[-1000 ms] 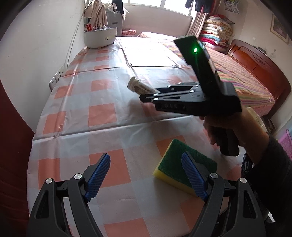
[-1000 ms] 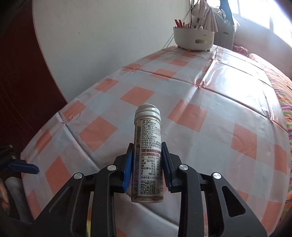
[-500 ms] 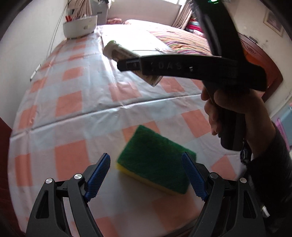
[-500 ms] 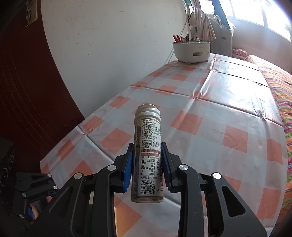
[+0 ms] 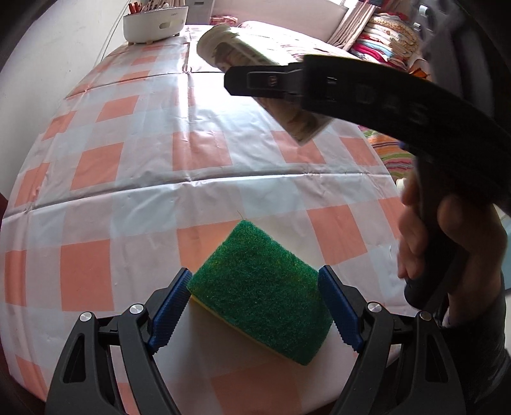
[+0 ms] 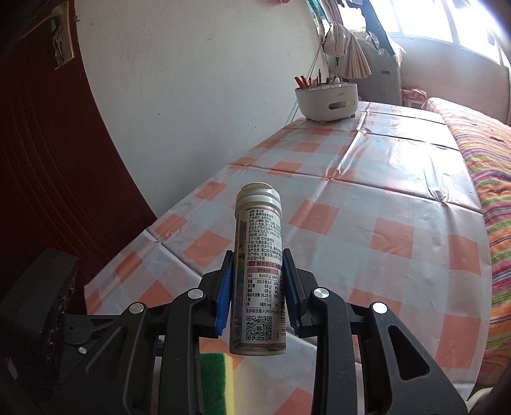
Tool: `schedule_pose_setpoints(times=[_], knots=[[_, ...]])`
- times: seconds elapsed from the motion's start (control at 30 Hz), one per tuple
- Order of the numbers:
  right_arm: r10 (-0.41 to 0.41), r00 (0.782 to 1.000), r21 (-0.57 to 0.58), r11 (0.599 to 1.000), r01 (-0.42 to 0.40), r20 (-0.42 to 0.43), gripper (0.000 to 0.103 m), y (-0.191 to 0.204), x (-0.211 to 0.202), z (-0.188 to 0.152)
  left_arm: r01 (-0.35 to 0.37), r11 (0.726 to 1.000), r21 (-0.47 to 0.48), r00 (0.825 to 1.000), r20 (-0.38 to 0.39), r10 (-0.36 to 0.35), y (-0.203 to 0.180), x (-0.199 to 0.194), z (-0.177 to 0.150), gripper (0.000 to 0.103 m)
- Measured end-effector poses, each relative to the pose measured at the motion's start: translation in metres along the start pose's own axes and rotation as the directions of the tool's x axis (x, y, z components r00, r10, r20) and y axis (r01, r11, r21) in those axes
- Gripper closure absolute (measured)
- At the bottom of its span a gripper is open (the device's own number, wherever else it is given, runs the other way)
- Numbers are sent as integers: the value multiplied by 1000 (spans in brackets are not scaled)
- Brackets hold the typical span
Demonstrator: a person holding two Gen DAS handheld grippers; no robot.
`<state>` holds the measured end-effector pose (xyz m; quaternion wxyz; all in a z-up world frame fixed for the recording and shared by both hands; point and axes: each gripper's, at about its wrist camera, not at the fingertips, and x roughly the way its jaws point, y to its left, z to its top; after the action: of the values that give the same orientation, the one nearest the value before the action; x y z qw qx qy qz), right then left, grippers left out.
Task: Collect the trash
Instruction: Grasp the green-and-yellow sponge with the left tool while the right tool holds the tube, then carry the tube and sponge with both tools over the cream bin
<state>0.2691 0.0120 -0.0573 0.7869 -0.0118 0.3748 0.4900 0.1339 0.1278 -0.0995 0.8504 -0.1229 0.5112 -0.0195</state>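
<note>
1. Bottle (image 5: 255,73) in the left wrist view: larger and higher in frame than a second ago, tilted, white cap up-left, held in the air above the checked tablecloth (image 5: 198,153).
2. Sponge (image 5: 260,295), green face up with a yellow layer beneath, now right between the blue pads (image 5: 169,308) of the left tongs (image 5: 255,309); a second ago only near the right pad. Spread wide, left pad about touching the sponge's corner, right pad just beside its edge; not clamped.
3. White tub (image 5: 155,19) at the far end of the table, red-tipped sticks standing in it.
4. Right tongs (image 5: 265,84) seen side-on, reaching in from the right, gripped by a hand (image 5: 447,242) in a dark sleeve.
5. Bottle (image 6: 258,274) in the right wrist view: upright between the blue pads (image 6: 223,293), pinched at its lower half, printed label and QR code facing the camera, same hold as a second ago.
6. Right tongs (image 6: 258,290) narrow, closed on the bottle, above the table edge; more wall and dark red door (image 6: 48,178) in sight than before.
7. White tub (image 6: 325,100) by the wall, pens inside.
8. Sponge (image 6: 217,373) showing below the bottle.
</note>
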Motion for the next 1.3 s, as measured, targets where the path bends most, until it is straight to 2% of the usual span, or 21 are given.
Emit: schedule_pose_setpoints(times=[0.23,0.4,0.43,0.47,0.5,0.53,0.57,0.7,0.97,1.2,1.3], knots=[[-14,999,28,1000,13,34,75,-12,-18,-4,16,999,38,999,36,-18,-5,11,12,25],[-25,998,66,998,21,57,75,-25,-33,-9,26,998,65,996,85,-31,-12,18,19,33],[-29,998,73,997,24,62,75,-29,-36,-10,27,997,68,995,97,-34,-13,18,21,36],[-37,997,83,996,31,71,75,-33,-42,-11,22,997,68,993,114,-30,-13,18,22,46],[-41,996,90,995,34,75,75,-37,-44,-12,15,998,63,991,130,-24,-14,16,23,49],[-45,996,96,995,37,80,75,-40,-47,-13,18,998,57,990,142,-26,-13,15,25,58],[-48,995,104,994,39,85,75,-44,-51,-14,21,998,55,988,149,-29,-13,15,27,61],[-61,993,123,991,48,100,75,-50,-57,-15,42,998,54,987,154,-50,-12,17,32,63],[-66,990,142,989,48,126,75,-53,-62,-14,62,997,56,976,207,-72,-11,10,36,78],[-66,988,142,989,46,143,75,-51,-66,-16,68,996,66,968,239,-82,-11,3,34,79],[-65,986,140,989,44,151,75,-51,-70,-17,58,996,66,956,285,-75,-10,-6,33,81]])
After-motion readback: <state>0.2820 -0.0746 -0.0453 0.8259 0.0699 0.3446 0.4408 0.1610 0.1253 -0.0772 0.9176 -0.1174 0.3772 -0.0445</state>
